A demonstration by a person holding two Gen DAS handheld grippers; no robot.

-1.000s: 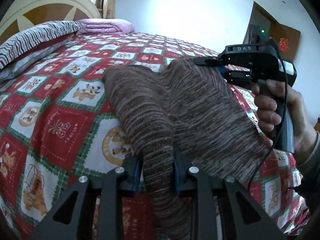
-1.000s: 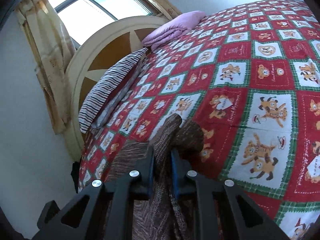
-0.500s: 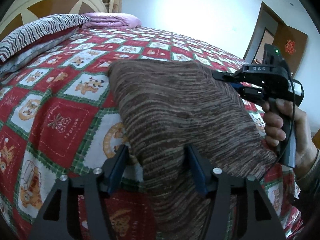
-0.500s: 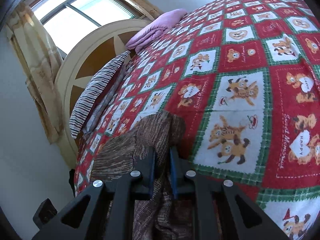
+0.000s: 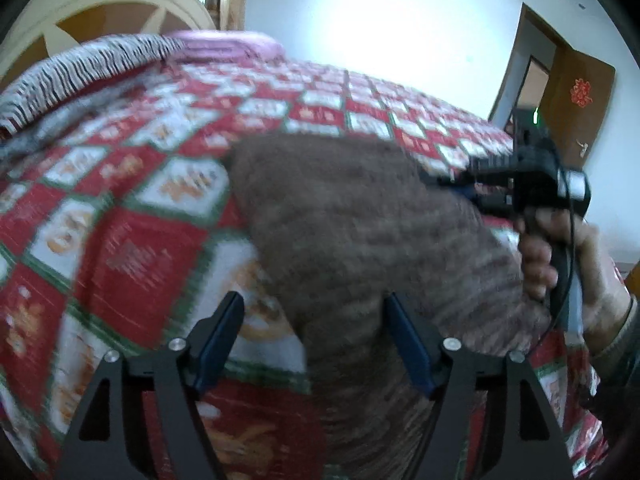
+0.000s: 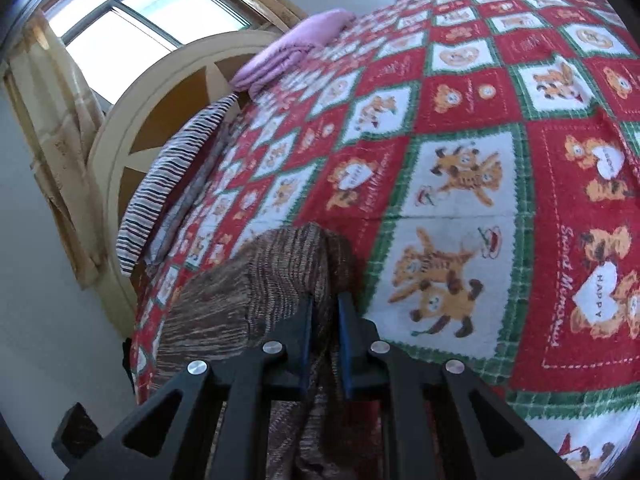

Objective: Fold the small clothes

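A brown striped knit garment [image 5: 352, 232] lies folded on the red, white and green bedspread [image 5: 132, 236]. My left gripper [image 5: 314, 312] hovers over its near edge with jaws opening wide; the cloth runs between them but the pads do not press on it. The left wrist view is blurred. At the garment's far right corner, a hand holds my right gripper [image 5: 452, 184]. In the right wrist view the right gripper [image 6: 325, 300] is shut on a bunched fold of the same garment [image 6: 276, 264], low over the bedspread [image 6: 460, 184].
A striped pillow [image 6: 176, 172] and a folded purple blanket [image 6: 296, 48] lie by the cream and brown headboard [image 6: 160, 100] under a window. A brown door [image 5: 576, 104] stands at the far right in the left wrist view. The patterned bedspread stretches out beyond the garment.
My left gripper let go of the garment and its jaws spread wide. The garment settled flatter on the bed. The right gripper sank toward the bedspread, still pinching the cloth.
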